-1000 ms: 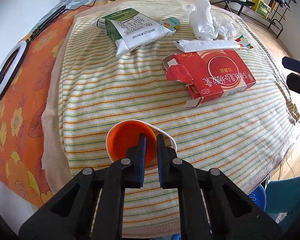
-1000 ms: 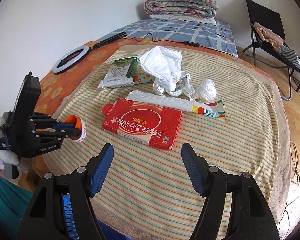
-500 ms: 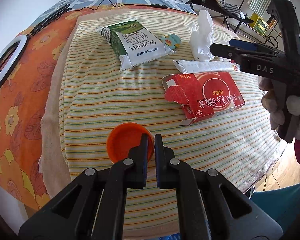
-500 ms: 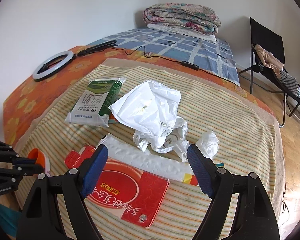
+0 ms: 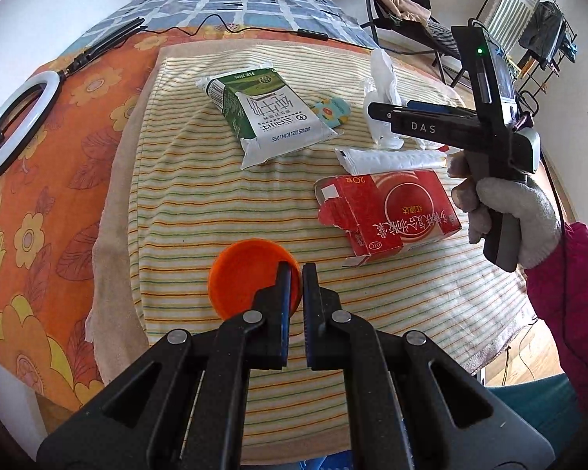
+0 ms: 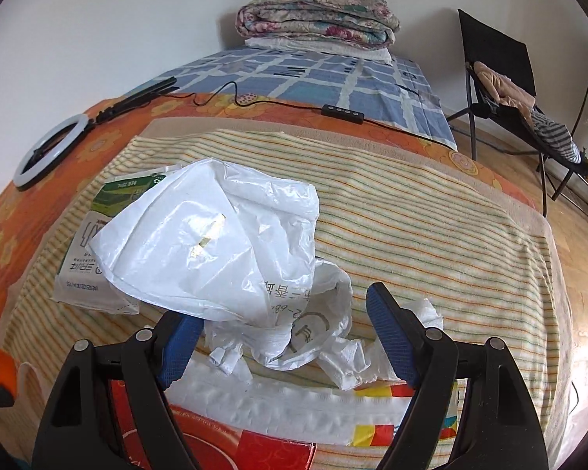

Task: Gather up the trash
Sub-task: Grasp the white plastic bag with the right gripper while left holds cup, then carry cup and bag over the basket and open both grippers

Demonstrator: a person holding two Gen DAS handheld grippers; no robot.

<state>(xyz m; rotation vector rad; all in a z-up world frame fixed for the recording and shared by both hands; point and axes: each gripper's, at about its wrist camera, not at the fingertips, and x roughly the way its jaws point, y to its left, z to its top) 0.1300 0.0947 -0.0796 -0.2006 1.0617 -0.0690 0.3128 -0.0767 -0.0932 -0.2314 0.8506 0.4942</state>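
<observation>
Now the right gripper [image 6: 282, 337], spread wide, straddles the crumpled plastic bag [image 6: 231, 246]; it should pinch the bunched middle. Meanwhile the left gripper [image 5: 296, 274] grips the orange cup [image 5: 243, 274] by its rim.

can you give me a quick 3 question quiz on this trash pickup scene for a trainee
1. True or false: the left tongs are shut on the rim of the orange cup.
2. Which item lies between the open fingers of the right tongs?
A. the crumpled white plastic bag
B. the green milk carton
C. the red box
3. Fill in: in the left wrist view, the long white wrapper lies between the red box and the ____.

Key
1. True
2. A
3. white plastic bag
</observation>
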